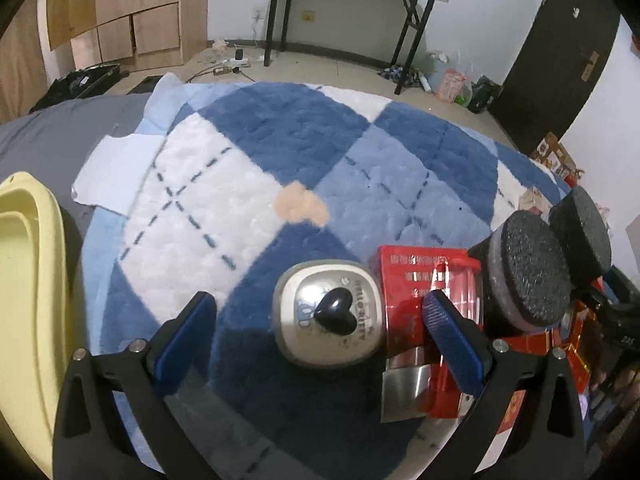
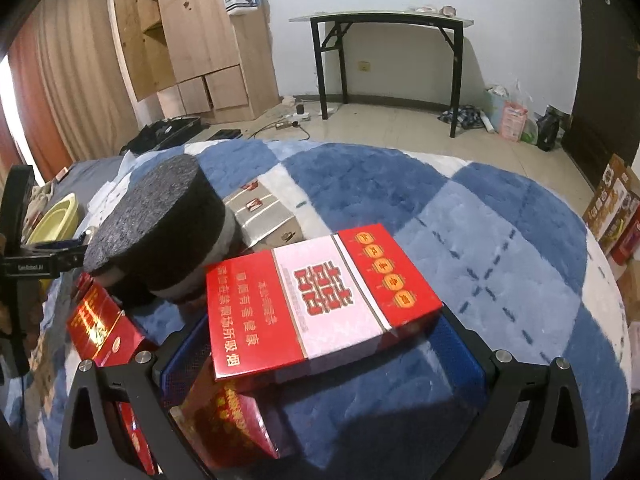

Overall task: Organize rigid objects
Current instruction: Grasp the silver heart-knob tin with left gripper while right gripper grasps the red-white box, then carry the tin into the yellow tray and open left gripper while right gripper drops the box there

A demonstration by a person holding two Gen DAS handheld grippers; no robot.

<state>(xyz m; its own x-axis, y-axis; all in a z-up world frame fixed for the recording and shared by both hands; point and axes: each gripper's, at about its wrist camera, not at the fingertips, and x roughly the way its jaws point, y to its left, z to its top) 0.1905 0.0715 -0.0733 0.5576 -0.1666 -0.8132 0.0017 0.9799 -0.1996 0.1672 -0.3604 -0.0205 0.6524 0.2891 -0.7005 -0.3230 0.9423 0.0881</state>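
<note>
In the left wrist view a steel container lid (image 1: 328, 316) with a grey rim and a black heart knob sits on the blue and white plaid blanket (image 1: 280, 140). My left gripper (image 1: 320, 338) stands open around it, with a gap on both sides. Just behind the lid are a red box (image 1: 412, 276) and a red and steel cup (image 1: 448, 360) by the right finger. In the right wrist view my right gripper (image 2: 320, 350) is shut on a red and white carton (image 2: 320, 304), held above the blanket (image 2: 480, 240).
Dark foam discs (image 2: 160, 224) stand left of the carton, with a tan striped box (image 2: 260, 208) behind and red boxes (image 2: 100, 328) (image 2: 232, 420) below. A yellow basin (image 1: 28, 264) sits at the left. Beyond the bed are a black table (image 2: 384, 20) and wooden cabinets (image 2: 200, 40).
</note>
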